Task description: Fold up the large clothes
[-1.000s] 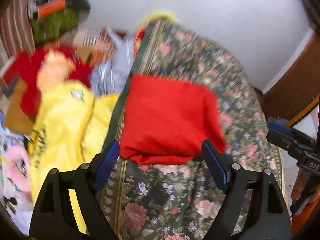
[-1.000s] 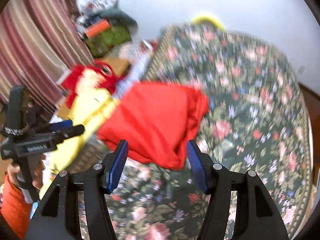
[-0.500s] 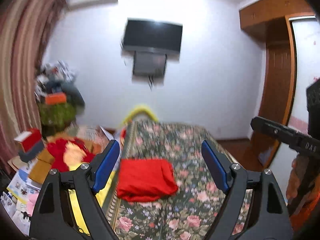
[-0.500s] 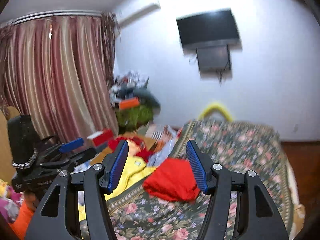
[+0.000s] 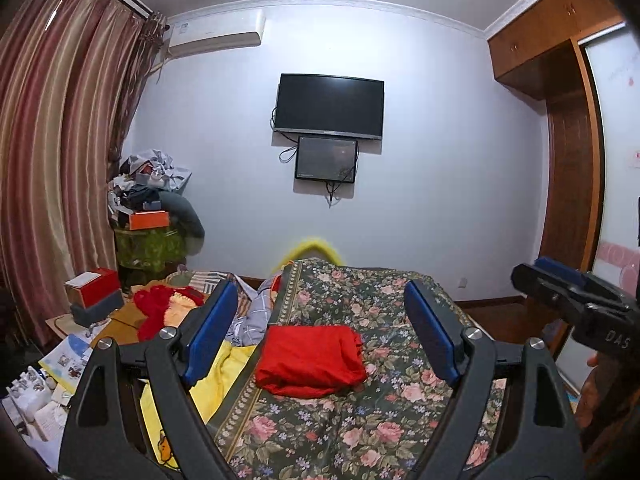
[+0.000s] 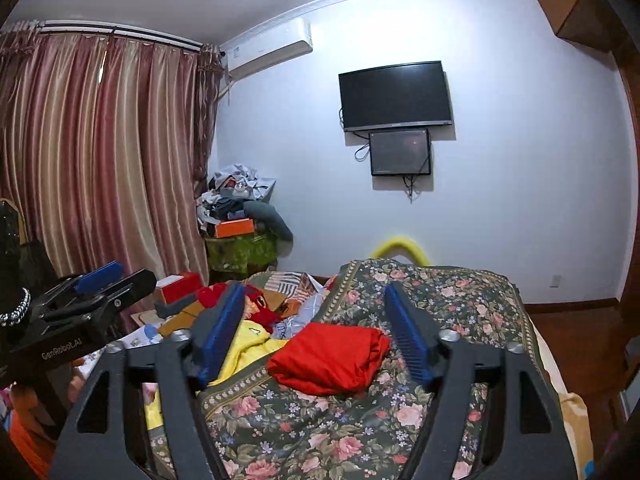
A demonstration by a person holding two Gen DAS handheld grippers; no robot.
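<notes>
Left wrist view | red garment [image 5: 311, 360] folded on bed [image 5: 400, 432], likely done | left gripper [image 5: 320, 340], right gripper [image 6: 316, 340] wide, empty, clear above.

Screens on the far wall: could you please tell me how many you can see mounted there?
2. The large black television hangs high on the white wall; a smaller dark screen sits directly beneath it. None appears hidden.
</notes>
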